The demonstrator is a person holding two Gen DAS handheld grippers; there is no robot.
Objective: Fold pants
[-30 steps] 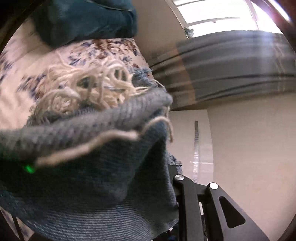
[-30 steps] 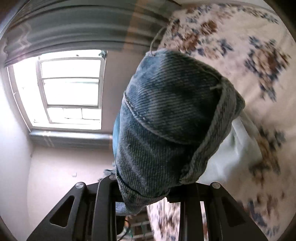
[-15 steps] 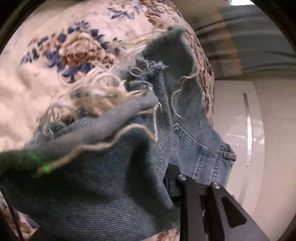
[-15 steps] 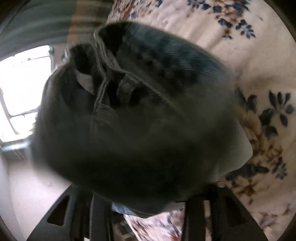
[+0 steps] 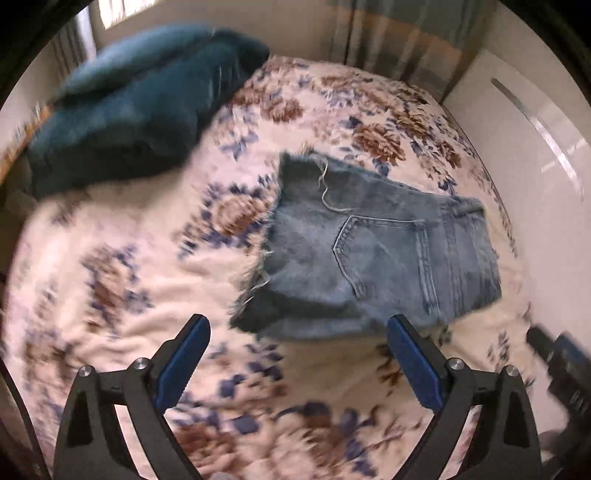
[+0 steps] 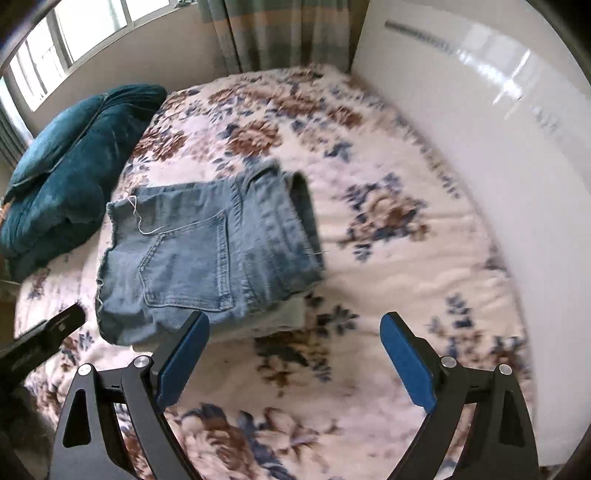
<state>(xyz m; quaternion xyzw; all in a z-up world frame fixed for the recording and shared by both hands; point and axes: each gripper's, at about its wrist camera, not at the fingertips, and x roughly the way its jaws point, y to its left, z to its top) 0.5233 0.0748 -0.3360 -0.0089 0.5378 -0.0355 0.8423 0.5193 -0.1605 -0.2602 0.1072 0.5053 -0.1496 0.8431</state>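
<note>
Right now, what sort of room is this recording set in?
Most likely a bedroom: a bed under a cream floral blanket, a teal velvet pillow at its far end beside a curtained window, and folded blue denim shorts lying on the blanket.

floral bedspread | teal pillow at its far-left corner | striped curtain | window

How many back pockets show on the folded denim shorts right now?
1. One back pocket faces up, mid-panel on the folded denim shorts lying on the floral blanket; any other pocket is hidden underneath the fold.
</note>
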